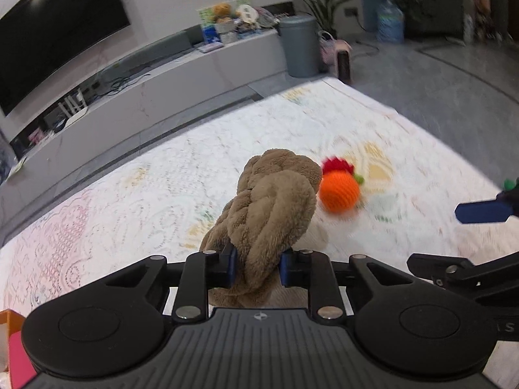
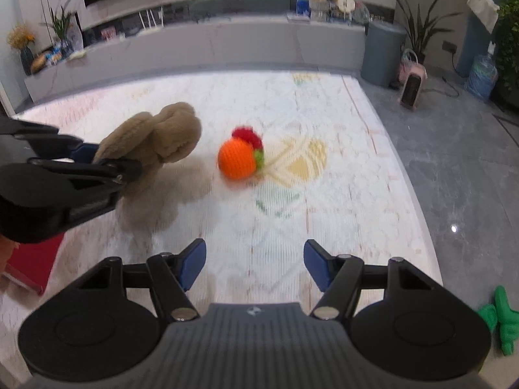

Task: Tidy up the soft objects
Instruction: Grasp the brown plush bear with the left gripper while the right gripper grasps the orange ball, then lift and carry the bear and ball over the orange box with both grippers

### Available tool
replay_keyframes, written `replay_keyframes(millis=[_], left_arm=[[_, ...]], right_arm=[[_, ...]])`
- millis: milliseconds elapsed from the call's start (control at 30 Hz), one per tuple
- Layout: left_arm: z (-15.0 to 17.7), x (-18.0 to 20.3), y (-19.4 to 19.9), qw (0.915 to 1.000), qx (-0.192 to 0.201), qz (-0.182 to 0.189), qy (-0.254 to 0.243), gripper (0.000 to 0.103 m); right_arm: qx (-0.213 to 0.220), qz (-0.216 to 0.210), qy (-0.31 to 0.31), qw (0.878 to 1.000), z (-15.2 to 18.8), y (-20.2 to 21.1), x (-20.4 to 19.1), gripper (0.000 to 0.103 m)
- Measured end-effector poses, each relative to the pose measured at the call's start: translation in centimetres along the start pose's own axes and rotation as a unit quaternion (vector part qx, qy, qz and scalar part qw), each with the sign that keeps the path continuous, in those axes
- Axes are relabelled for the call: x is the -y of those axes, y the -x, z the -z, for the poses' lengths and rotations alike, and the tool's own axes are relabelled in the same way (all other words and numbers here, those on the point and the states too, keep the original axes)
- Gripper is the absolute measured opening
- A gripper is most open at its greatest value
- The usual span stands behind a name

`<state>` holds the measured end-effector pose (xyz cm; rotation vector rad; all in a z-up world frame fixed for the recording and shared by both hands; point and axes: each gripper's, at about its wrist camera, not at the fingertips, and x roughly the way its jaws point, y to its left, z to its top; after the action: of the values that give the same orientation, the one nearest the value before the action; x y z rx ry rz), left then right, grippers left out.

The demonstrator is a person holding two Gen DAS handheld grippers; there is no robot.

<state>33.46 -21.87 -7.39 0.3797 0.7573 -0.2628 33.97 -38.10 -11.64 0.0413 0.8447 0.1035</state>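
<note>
A brown knotted plush toy [image 1: 272,201] sticks up between the blue pads of my left gripper [image 1: 258,267], which is shut on its lower part. The right wrist view shows the same plush toy [image 2: 155,142] held just off the patterned mat [image 2: 324,103], its shadow below it. An orange crocheted ball [image 2: 238,159] with a red and green tuft lies on the mat to the right of the plush; it also shows as the orange ball [image 1: 339,191] in the left wrist view. My right gripper [image 2: 254,265] stands open over bare mat, nearer than the ball, nothing between its fingers.
A low grey TV bench [image 1: 162,74] runs behind the mat, with a grey bin [image 2: 382,53] and a small pink heater [image 2: 412,89] at its right end. A green toy [image 2: 501,321] lies on the grey floor at right. Something red [image 2: 32,265] sits at the left edge.
</note>
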Motion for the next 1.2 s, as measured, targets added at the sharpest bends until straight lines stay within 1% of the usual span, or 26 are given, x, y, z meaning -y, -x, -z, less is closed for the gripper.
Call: replay_keyframes(millis=[67,233,400,500,633,700,733,767,833,1033,1200], left_arm=[[-0.4,-0.7,0.0,0.9999,0.002,-0.005,0.011,0.027],[-0.6,-1.8,-1.3,0.9994,-0.016,-0.005,0.032,0.027],[-0.4,-2.2,-2.1,0.9991,-0.020,-0.006,0.037,0.027],[-0.6,-2.6,-2.3,0.9983,-0.030,0.002,0.050,0.027],[-0.8,-2.4,-2.3,0.9984,-0.031,0.001,0.048,0.027],[-0.9,-2.4,-2.4,0.9982,-0.033,0.004,0.050,0.027],[-0.9,-2.4,-2.4,0.9981,-0.034,0.005,0.051,0.027],[-0.8,-2.4,-2.5,0.9981,-0.034,0.006,0.051,0.027],[-0.7,-2.5,-2.6,0.9980,-0.036,0.007,0.052,0.027],[-0.5,-2.7,-2.1,0.9974,-0.031,0.017,0.062,0.027],[-0.5,-2.6,0.2,0.9964,-0.013,0.035,0.076,0.027]], right_arm=[[0.014,-0.008,-0.006,1.000,-0.5,-0.3,0.3,0.066],[0.038,-0.026,-0.028,0.999,-2.3,-2.1,0.8,0.065],[0.040,-0.032,-0.028,0.998,-4.0,-4.7,0.1,0.063],[0.036,-0.028,-0.024,0.999,-5.0,-6.2,-0.4,0.061],[0.030,-0.025,-0.021,0.999,-5.8,-7.9,-0.9,0.061],[0.025,-0.016,-0.014,0.999,-5.9,-8.5,-1.2,0.061],[0.022,-0.011,-0.013,1.000,-5.9,-8.8,-1.3,0.059],[0.019,-0.009,-0.013,1.000,-5.9,-9.1,-1.3,0.051],[0.009,-0.009,-0.015,1.000,-5.9,-9.6,-1.2,0.046],[0.013,-0.002,0.000,1.000,-5.7,-8.8,-1.5,0.044],[0.021,0.003,0.009,1.000,-5.5,-6.3,-2.1,0.044]])
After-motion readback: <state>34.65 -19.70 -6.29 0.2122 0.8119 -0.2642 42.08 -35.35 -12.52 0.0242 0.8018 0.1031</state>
